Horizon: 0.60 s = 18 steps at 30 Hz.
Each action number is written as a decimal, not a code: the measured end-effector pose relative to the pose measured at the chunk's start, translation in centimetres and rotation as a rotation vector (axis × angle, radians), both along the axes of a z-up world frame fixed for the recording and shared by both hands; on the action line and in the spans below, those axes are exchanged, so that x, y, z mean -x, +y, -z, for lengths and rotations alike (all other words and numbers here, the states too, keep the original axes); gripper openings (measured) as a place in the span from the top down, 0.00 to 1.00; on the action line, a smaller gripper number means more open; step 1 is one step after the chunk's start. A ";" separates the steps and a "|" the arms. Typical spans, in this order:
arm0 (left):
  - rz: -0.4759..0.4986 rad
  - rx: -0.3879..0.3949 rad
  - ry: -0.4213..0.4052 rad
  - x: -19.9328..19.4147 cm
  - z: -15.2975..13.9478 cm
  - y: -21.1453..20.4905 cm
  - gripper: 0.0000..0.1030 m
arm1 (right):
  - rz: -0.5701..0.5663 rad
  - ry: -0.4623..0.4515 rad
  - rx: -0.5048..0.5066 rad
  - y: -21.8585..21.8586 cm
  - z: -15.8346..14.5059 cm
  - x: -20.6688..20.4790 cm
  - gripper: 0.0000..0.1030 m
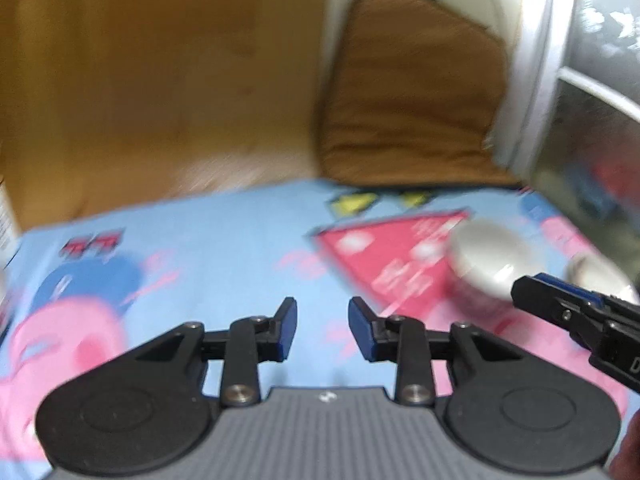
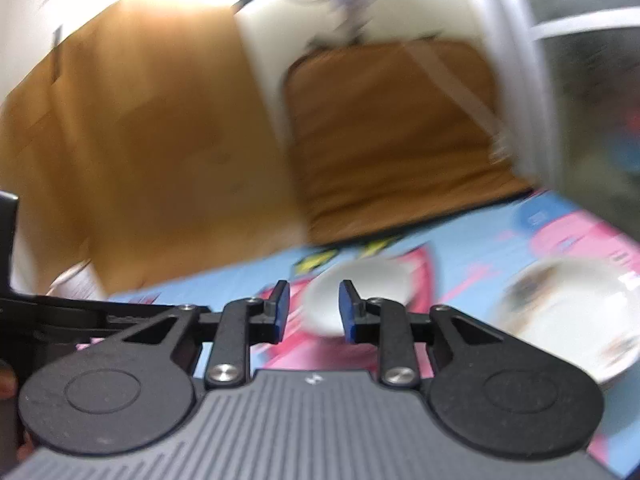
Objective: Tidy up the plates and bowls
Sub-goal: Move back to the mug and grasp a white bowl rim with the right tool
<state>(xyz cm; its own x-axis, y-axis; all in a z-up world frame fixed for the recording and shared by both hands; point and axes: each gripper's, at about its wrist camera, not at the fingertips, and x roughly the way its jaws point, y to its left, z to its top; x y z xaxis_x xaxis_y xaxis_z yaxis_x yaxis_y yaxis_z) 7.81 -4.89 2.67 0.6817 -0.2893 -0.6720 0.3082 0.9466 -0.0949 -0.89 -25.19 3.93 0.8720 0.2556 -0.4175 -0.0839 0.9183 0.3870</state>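
Both sets of fingers parted and empty over cartoon cloth on bench, right gripper (image 2: 309,311) lined up on white bowl (image 2: 360,296) at frame centre, likely to grab rim, plate (image 2: 572,312) at right edge, left gripper (image 1: 322,329) hovering over bare cloth (image 1: 224,248).

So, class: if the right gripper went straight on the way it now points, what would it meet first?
Probably the white bowl: it sits just ahead between the open fingers of the right gripper. Blur makes depth uncertain.
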 end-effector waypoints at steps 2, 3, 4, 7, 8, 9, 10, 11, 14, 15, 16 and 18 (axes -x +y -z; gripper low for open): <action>-0.037 -0.023 0.042 0.7 1.5 2.3 0.71 | -0.088 0.070 -0.027 2.0 1.0 -0.7 0.70; -0.055 -0.027 0.055 1.0 2.0 3.4 0.72 | -0.135 0.110 -0.037 3.2 1.5 -1.0 0.70; -0.065 -0.017 0.039 1.5 2.2 4.6 0.71 | -0.172 0.140 -0.042 4.3 2.0 -1.3 0.70; -0.129 -0.015 0.023 2.7 1.9 8.1 0.66 | -0.271 0.194 -0.031 7.7 2.5 -2.1 0.70; -0.147 -0.003 0.016 2.9 1.8 9.3 0.66 | -0.298 0.205 -0.031 8.7 2.4 -2.4 0.70; -0.171 0.003 0.008 3.0 1.6 10.5 0.66 | -0.323 0.216 -0.036 9.6 2.2 -2.7 0.70; -0.202 0.005 -0.004 3.2 1.4 11.9 0.66 | -0.346 0.226 -0.043 10.5 2.1 -3.0 0.70; -0.227 0.005 -0.014 3.2 1.1 12.9 0.66 | -0.372 0.240 -0.050 11.4 1.9 -3.4 0.70; -0.324 0.005 -0.042 3.2 0.7 16.8 0.66 | -0.416 0.288 -0.071 13.6 2.0 -4.3 0.70; -0.356 0.008 -0.048 3.2 0.6 18.1 0.66 | -0.429 0.298 -0.068 14.5 2.0 -4.4 0.70; -0.390 0.012 -0.055 3.1 0.6 19.4 0.66 | -0.435 0.293 -0.054 15.3 1.9 -4.4 0.70; -0.462 0.023 -0.070 3.1 0.5 22.1 0.66 | -0.462 0.294 -0.025 16.8 1.7 -4.6 0.70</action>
